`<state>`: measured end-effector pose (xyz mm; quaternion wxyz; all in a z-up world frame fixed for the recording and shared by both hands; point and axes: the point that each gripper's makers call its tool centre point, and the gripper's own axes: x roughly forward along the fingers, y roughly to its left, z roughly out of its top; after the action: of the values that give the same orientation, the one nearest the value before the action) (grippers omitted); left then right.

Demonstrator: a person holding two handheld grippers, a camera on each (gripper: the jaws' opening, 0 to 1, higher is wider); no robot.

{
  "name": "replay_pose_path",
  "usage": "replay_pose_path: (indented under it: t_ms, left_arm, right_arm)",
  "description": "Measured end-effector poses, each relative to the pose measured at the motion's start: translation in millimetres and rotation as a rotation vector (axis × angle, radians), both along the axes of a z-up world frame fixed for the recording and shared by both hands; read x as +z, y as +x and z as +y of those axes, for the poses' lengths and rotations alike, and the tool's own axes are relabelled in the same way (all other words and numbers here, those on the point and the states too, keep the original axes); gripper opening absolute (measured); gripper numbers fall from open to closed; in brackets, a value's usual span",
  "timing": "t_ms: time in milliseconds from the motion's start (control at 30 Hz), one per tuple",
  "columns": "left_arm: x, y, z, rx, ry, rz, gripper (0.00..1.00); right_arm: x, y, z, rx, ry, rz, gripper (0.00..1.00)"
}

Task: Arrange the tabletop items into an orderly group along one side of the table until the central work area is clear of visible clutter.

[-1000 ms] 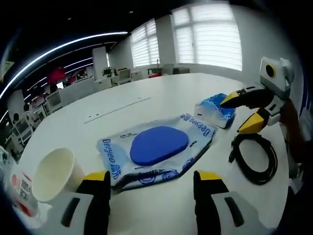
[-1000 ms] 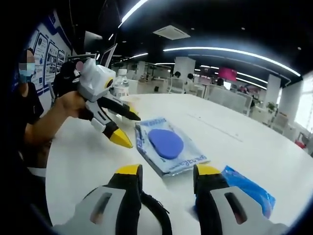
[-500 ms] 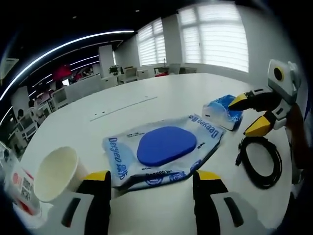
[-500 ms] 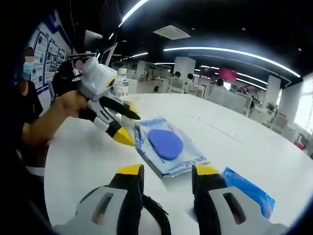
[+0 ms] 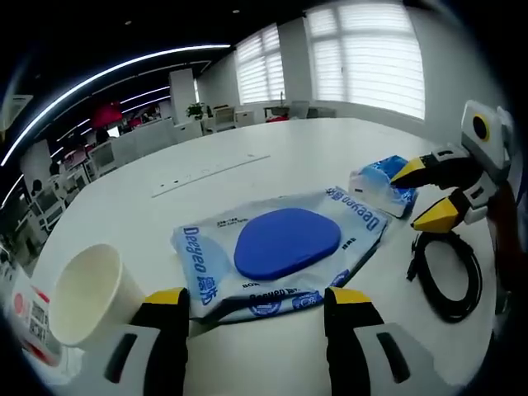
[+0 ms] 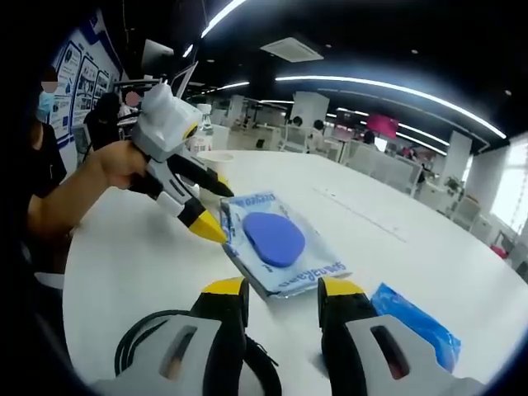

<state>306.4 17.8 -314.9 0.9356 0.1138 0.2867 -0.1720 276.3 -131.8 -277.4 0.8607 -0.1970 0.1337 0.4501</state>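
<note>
The wipes pack (image 5: 285,252) lies flat on the white table (image 5: 247,157), straight ahead of the left gripper (image 5: 257,299) and just beyond its yellow tips, its near edge running across the gap between them. The long axis of the pack runs crosswise to this gripper, from the paper cup (image 5: 87,290) side toward the blue tissue packet (image 5: 381,183). The left gripper stands wide and holds nothing. It looks the nearer of the two to the pack, so the next grasp is probably its own.

The right gripper (image 6: 282,289) is also parted and holds nothing. From the right gripper view the pack (image 6: 276,243) sits ahead with bare table between; a black cable coil (image 6: 153,334) lies just beside its left jaw and the tissue packet (image 6: 417,318) to its right.

The pack is soft, glossy film, wrinkled at the edges, printed blue on pale, with a smooth rounded blue lid at its middle. The tissue packet is crinkly blue plastic. The cup is plain cream paper, upright. The cable (image 5: 441,276) is matte rubber, looped in an oval beyond the pack's far end, beneath the right gripper (image 5: 425,196).
</note>
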Motion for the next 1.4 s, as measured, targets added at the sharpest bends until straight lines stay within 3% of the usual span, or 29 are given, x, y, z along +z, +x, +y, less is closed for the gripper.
replay_pose_path:
  t_ms: [300, 600, 933, 1133, 1400]
  left_arm:
    - [-0.2, -5.7, -4, -0.006, -0.002, -0.001, 0.66]
    - [-1.2, -8.5, -5, -0.016, 0.003, -0.007, 0.66]
    - [-1.2, -12.6, -5, -0.026, 0.012, -0.01, 0.65]
    - [-1.3, -13.2, -6, -0.034, 0.033, -0.012, 0.64]
    - [-1.4, -16.3, -4, -0.05, 0.048, -0.017, 0.61]
  right_arm:
    - [-5.6, 0, 6, 0.002, -0.021, 0.018, 0.3]
    - [-21.1, 20, 7, -0.009, -0.039, 0.04, 0.29]
    - [-24.4, 18, 4, -0.028, -0.051, 0.052, 0.27]
    - [-30.9, 18, 8, -0.028, -0.049, 0.092, 0.25]
    - [-32.5, 19, 11, -0.036, 0.046, 0.175, 0.2]
